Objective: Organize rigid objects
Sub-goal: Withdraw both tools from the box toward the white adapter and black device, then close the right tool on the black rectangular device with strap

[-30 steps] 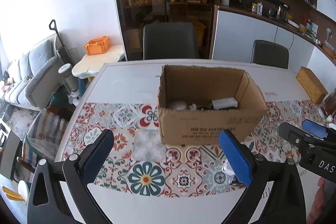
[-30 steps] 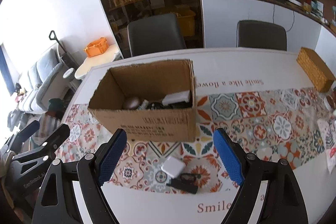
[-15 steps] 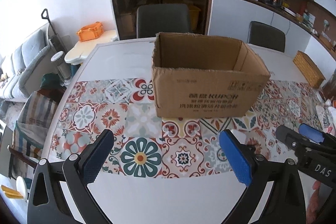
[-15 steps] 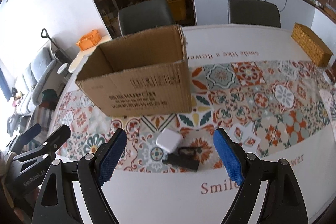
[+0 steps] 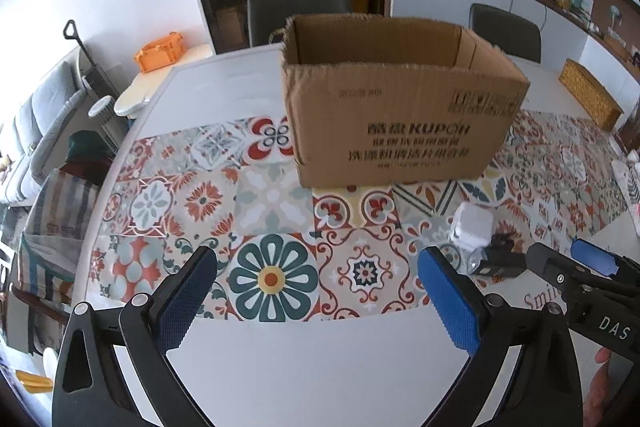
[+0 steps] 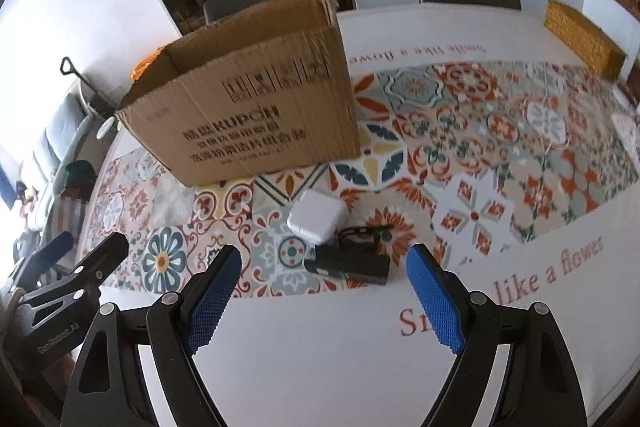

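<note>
The black gadget lies crosswise just ahead of the right tongs — nearer than the left tongs; both gape wide, empty.

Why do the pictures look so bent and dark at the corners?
Both wrist views use fisheye lenses: black corners, and the table edge curves. In the right wrist view the printed lettering is slightly blurred; in the left wrist view the cardboard box reads sharper; the left wall glares.

Cardboard box — matt, corrugated
</note>
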`<state>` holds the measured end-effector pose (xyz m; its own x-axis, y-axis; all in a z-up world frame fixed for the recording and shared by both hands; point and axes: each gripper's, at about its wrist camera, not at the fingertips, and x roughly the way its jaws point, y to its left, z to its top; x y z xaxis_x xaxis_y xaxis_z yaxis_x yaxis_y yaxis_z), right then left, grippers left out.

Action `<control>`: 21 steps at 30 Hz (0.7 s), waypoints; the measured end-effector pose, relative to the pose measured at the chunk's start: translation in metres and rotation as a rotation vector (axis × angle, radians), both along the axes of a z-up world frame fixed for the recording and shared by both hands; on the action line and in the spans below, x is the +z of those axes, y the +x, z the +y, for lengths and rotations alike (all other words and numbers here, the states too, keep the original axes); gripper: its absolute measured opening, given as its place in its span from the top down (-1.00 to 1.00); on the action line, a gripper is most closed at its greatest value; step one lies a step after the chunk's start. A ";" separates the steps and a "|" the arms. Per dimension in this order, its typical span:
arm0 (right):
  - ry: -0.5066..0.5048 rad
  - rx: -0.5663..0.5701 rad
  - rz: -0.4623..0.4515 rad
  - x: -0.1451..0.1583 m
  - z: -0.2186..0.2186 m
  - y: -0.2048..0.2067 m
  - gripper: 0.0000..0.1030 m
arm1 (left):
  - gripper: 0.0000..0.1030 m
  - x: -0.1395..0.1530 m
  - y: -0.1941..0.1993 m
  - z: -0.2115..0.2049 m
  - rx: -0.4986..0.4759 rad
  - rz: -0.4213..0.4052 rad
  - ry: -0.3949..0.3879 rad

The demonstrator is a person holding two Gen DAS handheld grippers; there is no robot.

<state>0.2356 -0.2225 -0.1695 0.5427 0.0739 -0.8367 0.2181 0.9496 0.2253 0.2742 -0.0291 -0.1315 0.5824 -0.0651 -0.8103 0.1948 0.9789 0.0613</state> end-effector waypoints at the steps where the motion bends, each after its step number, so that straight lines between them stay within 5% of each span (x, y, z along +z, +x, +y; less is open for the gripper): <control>1: 0.008 -0.002 0.007 -0.003 0.000 0.000 -0.64 | -0.98 -0.002 0.000 -0.001 -0.005 0.003 0.003; 21: -0.001 -0.064 0.097 -0.061 0.003 0.016 -0.73 | -0.98 -0.051 0.020 0.002 -0.019 0.084 0.038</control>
